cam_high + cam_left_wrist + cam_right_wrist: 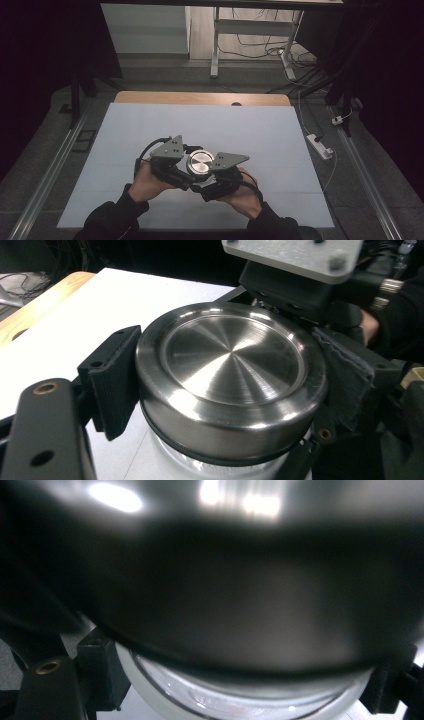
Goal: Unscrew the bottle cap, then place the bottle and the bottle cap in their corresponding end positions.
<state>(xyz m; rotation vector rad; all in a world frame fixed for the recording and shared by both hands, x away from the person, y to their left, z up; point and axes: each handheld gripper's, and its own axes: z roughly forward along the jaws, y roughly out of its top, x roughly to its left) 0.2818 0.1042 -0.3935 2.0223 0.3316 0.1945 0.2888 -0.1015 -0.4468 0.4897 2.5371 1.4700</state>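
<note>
With the left gripper (220, 405) clamped on the round brushed-steel lid (227, 365) and the right gripper (240, 680) closed around the clear glass jar (235, 697) near the white table's (150, 125) front, unscrewing is judged next.

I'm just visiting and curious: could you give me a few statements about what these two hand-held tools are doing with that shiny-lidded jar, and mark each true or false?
1. The left tool clamps the steel lid. True.
2. The lid is bright red plastic. False: it is brushed silver metal.
3. The right tool grips the glass jar below the lid. True.
4. The jar stands at the far edge of the white table. False: it is near the person's side.
5. The left tool lies idle on the table. False: a hand holds it at the lid.
</note>
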